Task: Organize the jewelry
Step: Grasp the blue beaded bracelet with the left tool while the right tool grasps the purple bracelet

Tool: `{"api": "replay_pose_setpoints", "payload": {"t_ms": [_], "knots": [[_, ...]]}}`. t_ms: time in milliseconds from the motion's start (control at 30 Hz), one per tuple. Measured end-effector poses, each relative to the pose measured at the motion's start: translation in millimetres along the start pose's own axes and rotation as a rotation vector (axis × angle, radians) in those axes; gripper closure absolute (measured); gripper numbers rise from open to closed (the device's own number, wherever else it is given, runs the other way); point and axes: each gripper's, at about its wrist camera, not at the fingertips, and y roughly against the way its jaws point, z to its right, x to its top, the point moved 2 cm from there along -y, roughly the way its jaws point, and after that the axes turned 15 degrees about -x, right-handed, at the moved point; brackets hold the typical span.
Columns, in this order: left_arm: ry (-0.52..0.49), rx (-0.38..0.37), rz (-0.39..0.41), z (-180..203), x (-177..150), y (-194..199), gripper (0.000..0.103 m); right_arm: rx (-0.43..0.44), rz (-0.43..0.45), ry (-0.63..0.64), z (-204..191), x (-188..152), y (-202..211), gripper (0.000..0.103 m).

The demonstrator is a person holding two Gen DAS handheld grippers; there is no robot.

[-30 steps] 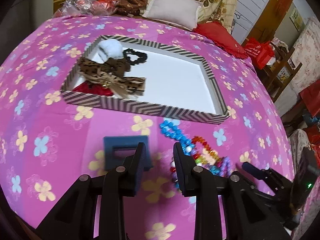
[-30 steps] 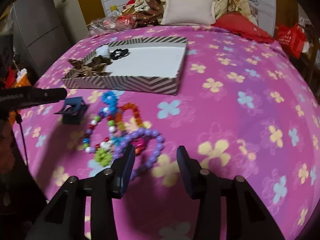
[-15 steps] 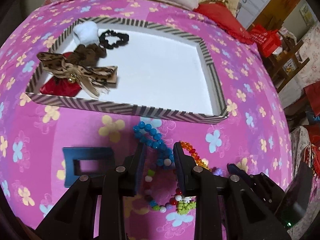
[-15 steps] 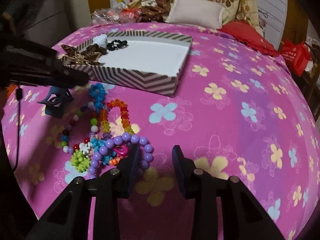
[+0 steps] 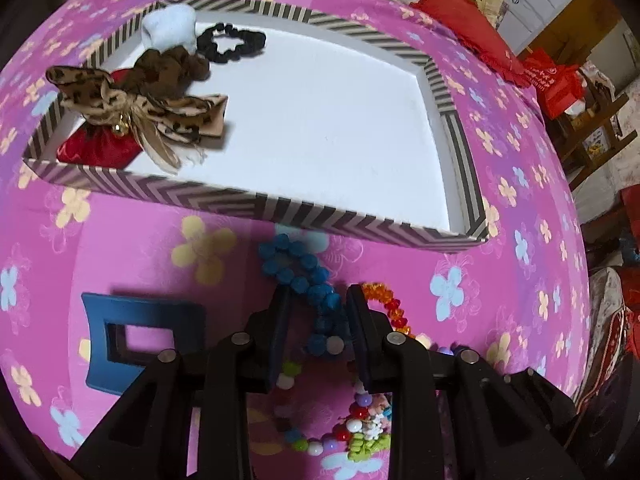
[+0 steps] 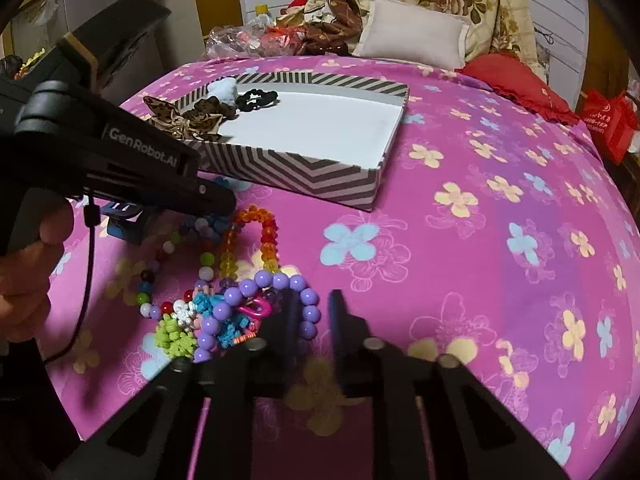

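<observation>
Since 0.5 s ago, the left gripper (image 5: 318,300) has dropped onto the blue bead bracelet (image 5: 308,276), its 2 fingers spread around the beads just in front of the striped tray (image 5: 248,204). Right gripper (image 6: 314,308), narrowed but still parted, straddles the purple bead bracelet (image 6: 256,300).

The left wrist view looks steeply down from close above the left gripper (image 5: 318,300), with the striped tray (image 5: 248,200) just ahead of its fingertips. The right wrist view sits lower and farther back behind the right gripper (image 6: 314,304), facing the tray (image 6: 320,172) ahead-left. Both share the tray and bead pile (image 5: 320,308) (image 6: 236,280).
</observation>
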Motion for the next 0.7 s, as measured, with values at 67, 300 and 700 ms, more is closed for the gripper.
{"api": "replay_pose_setpoints", "payload": {"t_ms": [67, 300, 700], "knots": [[-0.012, -0.029, -0.008, -0.2, 0.3, -2.0, 0.086, 0.012, -0.001, -0.011, 1.9, 0.2, -0.4, 0.093], [-0.062, -0.07, 0.038, 4.5, 1.3, 21.1, 0.09, 0.04, 0.032, -0.068, 11.6, 3.9, 15.7, 0.094], [-0.112, -0.144, 0.127, 21.4, 12.5, 79.7, 0.09, 0.051, 0.118, -0.07, 17.5, 30.9, 63.0, 0.093]]}}
